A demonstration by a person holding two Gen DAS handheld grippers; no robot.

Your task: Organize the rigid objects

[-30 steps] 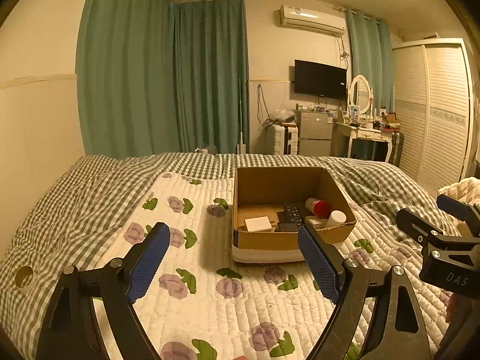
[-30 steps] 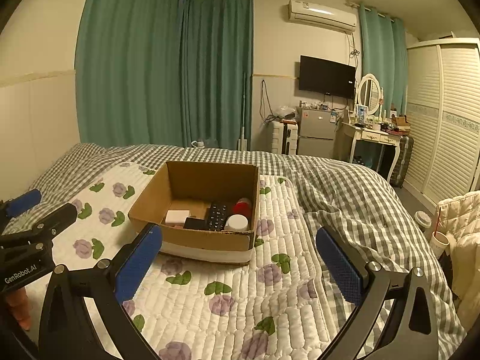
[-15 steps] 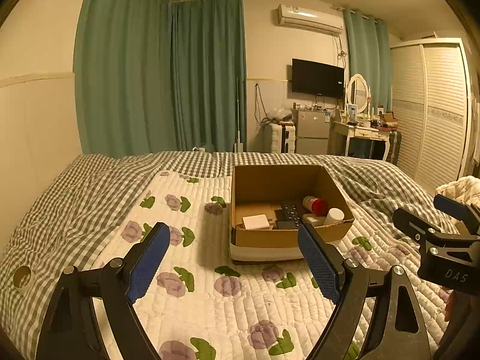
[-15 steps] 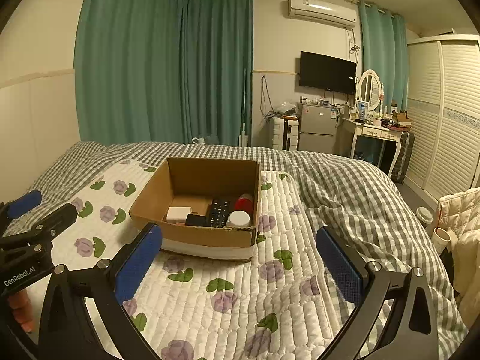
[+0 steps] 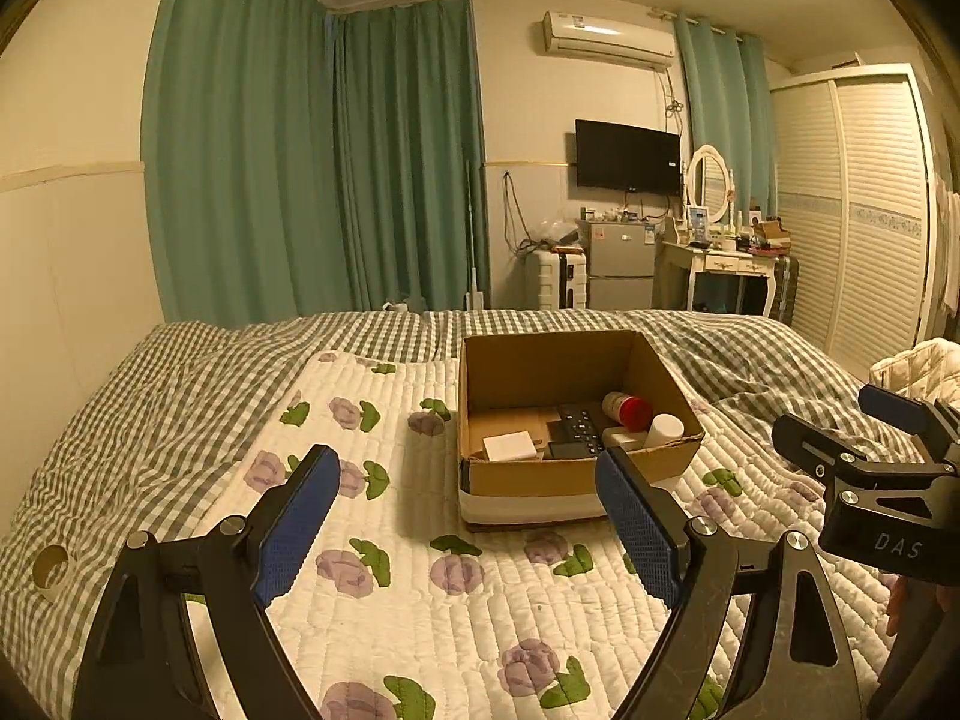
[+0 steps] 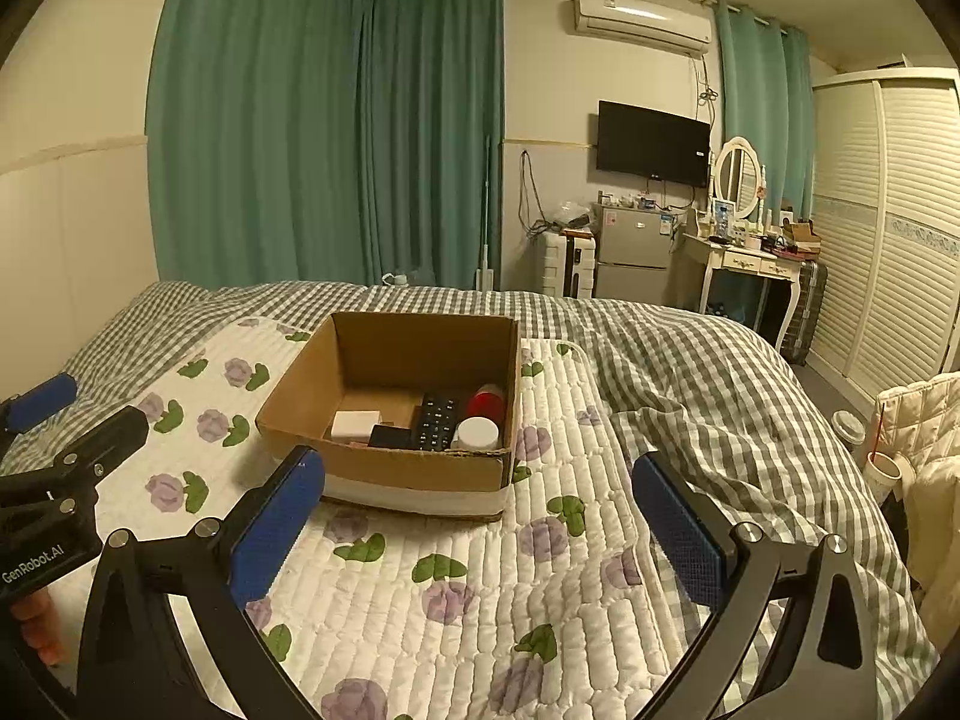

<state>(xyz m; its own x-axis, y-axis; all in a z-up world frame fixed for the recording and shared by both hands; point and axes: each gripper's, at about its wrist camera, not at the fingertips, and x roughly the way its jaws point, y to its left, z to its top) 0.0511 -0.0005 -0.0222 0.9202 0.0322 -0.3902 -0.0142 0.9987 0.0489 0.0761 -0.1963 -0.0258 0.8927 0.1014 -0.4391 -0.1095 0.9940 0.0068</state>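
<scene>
An open cardboard box (image 5: 528,480) (image 6: 414,468) sits on the flowered white quilt of a bed. Inside lie a white block (image 5: 510,446) (image 6: 355,425), a black remote (image 5: 579,423) (image 6: 437,420), a small black box (image 6: 389,435), a red-capped bottle (image 5: 627,408) (image 6: 486,401) and a white-lidded jar (image 5: 665,429) (image 6: 478,433). My left gripper (image 5: 468,510) hovers open just short of the box's near wall, nothing between its blue pads. My right gripper (image 6: 480,516) stands open too, empty, in front of the box. Each gripper shows at the edge of the other's view.
A grey checked blanket (image 6: 690,372) is rumpled to the right of the quilt (image 5: 420,570). Teal curtains (image 5: 312,168), a small fridge (image 6: 630,252), a dressing table (image 6: 750,258) and a louvred wardrobe (image 6: 888,228) line the far walls. A white padded coat (image 6: 924,480) hangs at the right.
</scene>
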